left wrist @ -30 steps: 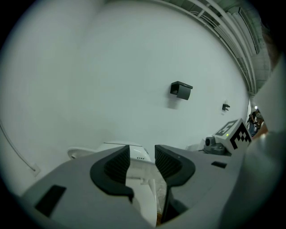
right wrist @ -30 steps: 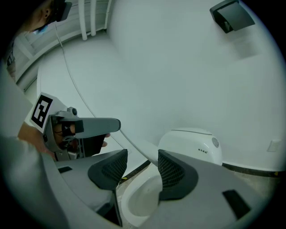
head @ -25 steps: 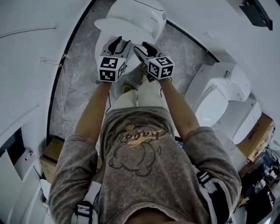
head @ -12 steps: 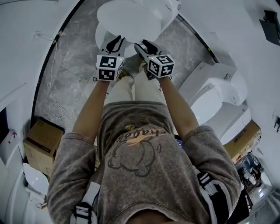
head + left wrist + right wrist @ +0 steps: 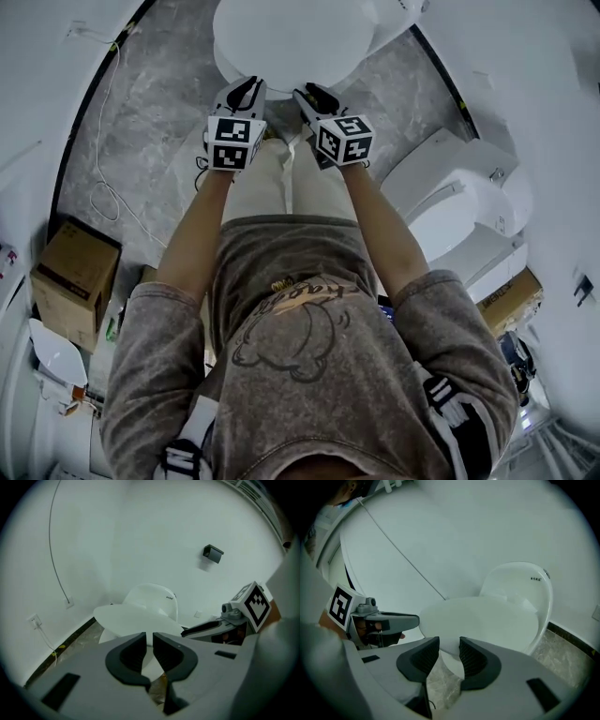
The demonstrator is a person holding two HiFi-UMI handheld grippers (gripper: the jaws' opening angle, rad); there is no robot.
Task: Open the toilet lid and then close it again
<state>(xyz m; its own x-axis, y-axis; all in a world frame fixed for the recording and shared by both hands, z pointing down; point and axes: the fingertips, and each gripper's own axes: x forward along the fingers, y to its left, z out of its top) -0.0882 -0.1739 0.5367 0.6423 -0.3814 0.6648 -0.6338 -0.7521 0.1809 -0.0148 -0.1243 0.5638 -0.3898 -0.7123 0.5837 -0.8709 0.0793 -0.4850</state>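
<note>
The white toilet lid (image 5: 291, 42) lies nearly flat over the bowl at the top of the head view. In the left gripper view the lid (image 5: 133, 618) spreads ahead of the jaws, with the white tank (image 5: 152, 597) behind it. My left gripper (image 5: 246, 94) hovers at the lid's front edge; its jaws have just been closing to a thin slit with nothing between them. My right gripper (image 5: 309, 97) is beside it, jaws also closing but wider apart and empty. The lid (image 5: 483, 618) shows beyond the right gripper (image 5: 449, 654).
Two more white toilets (image 5: 459, 202) stand to the right, with a cardboard box (image 5: 511, 291) behind them. Another box (image 5: 70, 272) sits at the left beside a cable (image 5: 103, 187) on the grey marble floor (image 5: 159, 122). The person's legs are right below the grippers.
The lid has come down from a tilt to nearly flat. Both grippers sank with it, staying by its front edge. Their jaws stand closer together than before.
</note>
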